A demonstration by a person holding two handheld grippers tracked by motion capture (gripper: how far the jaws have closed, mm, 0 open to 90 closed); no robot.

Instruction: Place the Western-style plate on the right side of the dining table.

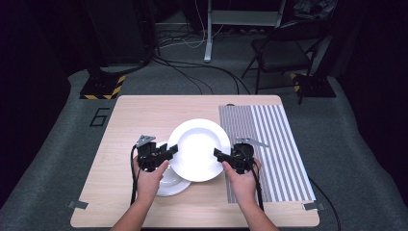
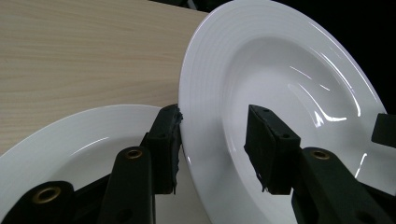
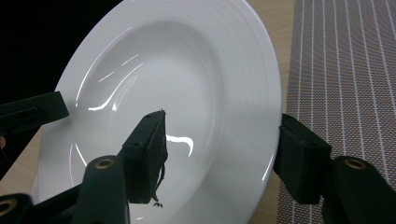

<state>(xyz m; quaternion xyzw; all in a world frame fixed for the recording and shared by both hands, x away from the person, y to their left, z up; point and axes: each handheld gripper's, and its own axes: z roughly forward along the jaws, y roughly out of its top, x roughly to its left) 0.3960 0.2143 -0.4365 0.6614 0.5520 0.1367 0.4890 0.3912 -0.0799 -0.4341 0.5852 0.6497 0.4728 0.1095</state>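
My left claw (image 1: 169,150) and right claw (image 1: 217,154) each straddle opposite rims of the deep white ceramic plate (image 1: 199,144), seemingly gripping it, tilted above a second white plate (image 1: 169,185). Next, probably the striped grey placemat (image 1: 274,144), carried level.

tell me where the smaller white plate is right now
In the high view the smaller white plate lies on the table's near left part, under the left gripper and partly beneath the big plate.

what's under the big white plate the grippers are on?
A smaller white plate lies on the table below the large plate's left edge, partly covered by it. The rest of what the large plate covers is hidden.
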